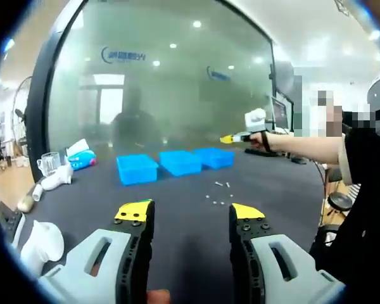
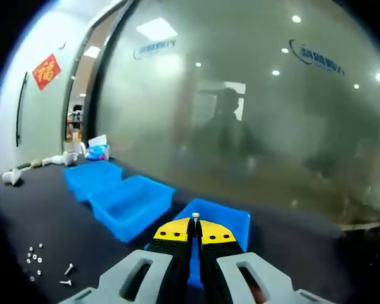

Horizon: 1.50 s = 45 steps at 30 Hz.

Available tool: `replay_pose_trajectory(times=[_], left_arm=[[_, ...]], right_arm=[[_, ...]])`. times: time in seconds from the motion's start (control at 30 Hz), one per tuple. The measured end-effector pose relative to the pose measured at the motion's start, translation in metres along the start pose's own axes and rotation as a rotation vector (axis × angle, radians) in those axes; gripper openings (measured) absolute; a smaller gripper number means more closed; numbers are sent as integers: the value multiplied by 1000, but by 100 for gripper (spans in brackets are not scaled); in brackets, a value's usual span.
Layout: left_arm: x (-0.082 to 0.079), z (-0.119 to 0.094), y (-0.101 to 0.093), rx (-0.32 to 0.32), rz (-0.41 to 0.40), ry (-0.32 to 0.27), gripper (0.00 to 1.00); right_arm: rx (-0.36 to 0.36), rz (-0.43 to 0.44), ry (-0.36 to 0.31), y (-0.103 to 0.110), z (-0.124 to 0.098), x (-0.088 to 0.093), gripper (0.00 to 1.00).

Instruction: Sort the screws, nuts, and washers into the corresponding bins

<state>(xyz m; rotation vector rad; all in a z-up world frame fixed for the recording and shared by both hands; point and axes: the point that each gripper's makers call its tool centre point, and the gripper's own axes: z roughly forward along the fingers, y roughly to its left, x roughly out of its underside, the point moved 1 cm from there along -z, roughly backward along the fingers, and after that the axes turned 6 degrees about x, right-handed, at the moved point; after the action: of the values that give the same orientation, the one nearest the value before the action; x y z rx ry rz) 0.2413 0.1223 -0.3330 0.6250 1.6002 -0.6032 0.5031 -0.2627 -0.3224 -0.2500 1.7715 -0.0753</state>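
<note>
A: What's on the table (image 1: 177, 215) besides the parts?

B: Along its left edge, in the left gripper view, a white jug (image 1: 41, 244), a white bottle (image 1: 56, 178) lying on its side, a clear cup (image 1: 49, 163) and a tissue pack (image 1: 82, 157). Behind the far edge stands a frosted glass wall (image 1: 164, 82). Nothing lies between the loose parts and the bins.

A: And the bins?

B: Three blue bins (image 1: 175, 163) in a row near the far edge, touching or almost so. In the right gripper view the right gripper (image 2: 194, 229) hangs over the nearest bin (image 2: 223, 221).

A: Is it holding anything?

B: Its jaws are closed on a small screw (image 2: 196, 219), which sticks out past the tips with its long axis along the jaws, head outward.

A: The left gripper?

B: The left gripper (image 1: 190, 215) is wide open and empty, low over the table's near edge.

A: The remaining parts?

B: A small scatter of hardware (image 1: 218, 193) mid-table, in front of the bins. In the right gripper view two screws (image 2: 68, 275) lie flat beside tiny white rings (image 2: 34, 258); whether nuts or washers I cannot tell.
</note>
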Motion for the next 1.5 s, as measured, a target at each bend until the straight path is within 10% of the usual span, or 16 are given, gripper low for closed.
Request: replay_pose_trajectory(times=[0.53,0.87,1.5], left_arm=[[1,-2,0,-6,4,6,46],[-2,0,-3,1,8,5,46],[-2,1,1,-5,13,9,46]], right_arm=[[19,23,29,-15,13,17,2],[0,-27,-22,-10,3,14,22],[-118,-11,-147,29,-110,24,26]])
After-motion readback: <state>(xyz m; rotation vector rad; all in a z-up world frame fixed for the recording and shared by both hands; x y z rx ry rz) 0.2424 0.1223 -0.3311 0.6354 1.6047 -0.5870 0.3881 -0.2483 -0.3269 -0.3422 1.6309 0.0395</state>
